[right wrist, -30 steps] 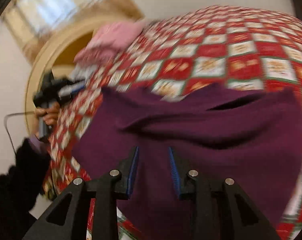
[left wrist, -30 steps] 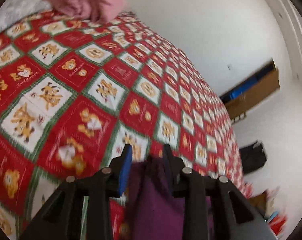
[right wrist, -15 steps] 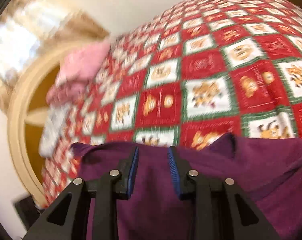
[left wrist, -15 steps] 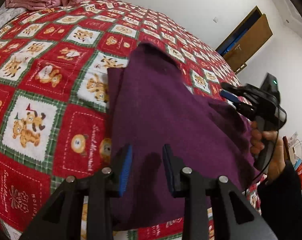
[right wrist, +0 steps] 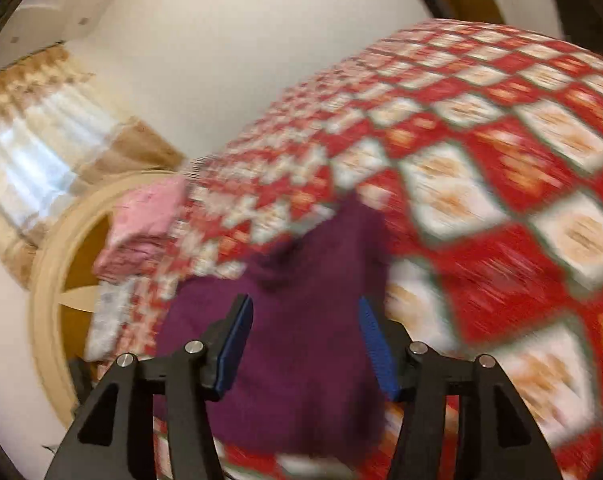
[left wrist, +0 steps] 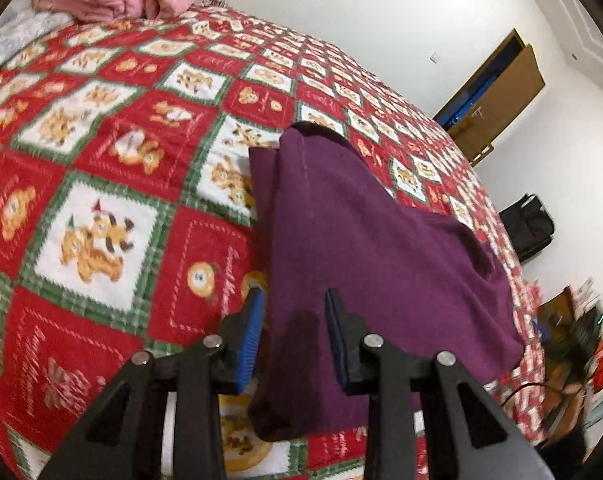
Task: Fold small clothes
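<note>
Purple garment [left wrist: 373,248] flat on quilt [left wrist: 101,152], beneath both parted, empty grippers: left gripper [left wrist: 295,332], right gripper [right wrist: 305,340]

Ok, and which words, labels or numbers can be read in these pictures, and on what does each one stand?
White cursive writing on the red squares of the blanket: it is there, but too blurred to read.
Garment: no label, print or number shows.
Right wrist view: blurred by motion, nothing can be read.
So no text can be quoted.
</note>
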The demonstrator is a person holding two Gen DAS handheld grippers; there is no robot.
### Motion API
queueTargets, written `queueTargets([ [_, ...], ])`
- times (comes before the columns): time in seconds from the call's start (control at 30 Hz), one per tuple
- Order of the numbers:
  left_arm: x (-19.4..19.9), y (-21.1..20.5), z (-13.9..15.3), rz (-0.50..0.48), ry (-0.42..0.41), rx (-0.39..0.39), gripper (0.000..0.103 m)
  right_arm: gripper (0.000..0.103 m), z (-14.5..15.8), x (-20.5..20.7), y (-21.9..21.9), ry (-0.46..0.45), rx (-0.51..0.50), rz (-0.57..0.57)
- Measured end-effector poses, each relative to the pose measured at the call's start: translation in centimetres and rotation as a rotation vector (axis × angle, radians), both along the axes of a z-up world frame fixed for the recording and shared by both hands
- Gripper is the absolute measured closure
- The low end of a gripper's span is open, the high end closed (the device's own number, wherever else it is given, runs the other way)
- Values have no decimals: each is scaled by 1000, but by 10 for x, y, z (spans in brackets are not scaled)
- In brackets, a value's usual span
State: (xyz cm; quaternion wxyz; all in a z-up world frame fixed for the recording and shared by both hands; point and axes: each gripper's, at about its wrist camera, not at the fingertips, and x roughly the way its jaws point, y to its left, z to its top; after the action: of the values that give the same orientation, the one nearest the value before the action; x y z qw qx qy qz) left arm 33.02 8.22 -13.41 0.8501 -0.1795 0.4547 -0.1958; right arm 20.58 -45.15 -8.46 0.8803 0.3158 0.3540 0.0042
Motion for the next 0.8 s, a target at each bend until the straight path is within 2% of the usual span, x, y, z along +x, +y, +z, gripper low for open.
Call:
queueTargets([
  [0.17, -5, -14, -9, -18, 9, 40, 71, 46, -34, -18, 18, 65, 19, 31],
  [0.3, -15, -23, -12, -44, -8, 54, 71, 47, -42, -9, 48, 61, -9, 147],
  [0.37, -18, -21, -9, -64, -19, 42, 71, 76, -35, -8, 65, 26, -52, 222],
  [0.4, -20, -19, -5, -77, -34, 17, 71, 79, -31, -8, 71, 5, -59, 250],
  [0.47, -22, -13, 0, -84, -57, -13, 71, 79, -27, -10, 76, -28, -56, 273],
  [0.57, -21, -6, 7, -76, -73, -28, 71, 79, -32, -9, 74, -1, -77, 259],
  [0.8, -21, -22, 3, -117, -75, 8, 71, 78, -47, -9, 68, 33, -39, 242],
])
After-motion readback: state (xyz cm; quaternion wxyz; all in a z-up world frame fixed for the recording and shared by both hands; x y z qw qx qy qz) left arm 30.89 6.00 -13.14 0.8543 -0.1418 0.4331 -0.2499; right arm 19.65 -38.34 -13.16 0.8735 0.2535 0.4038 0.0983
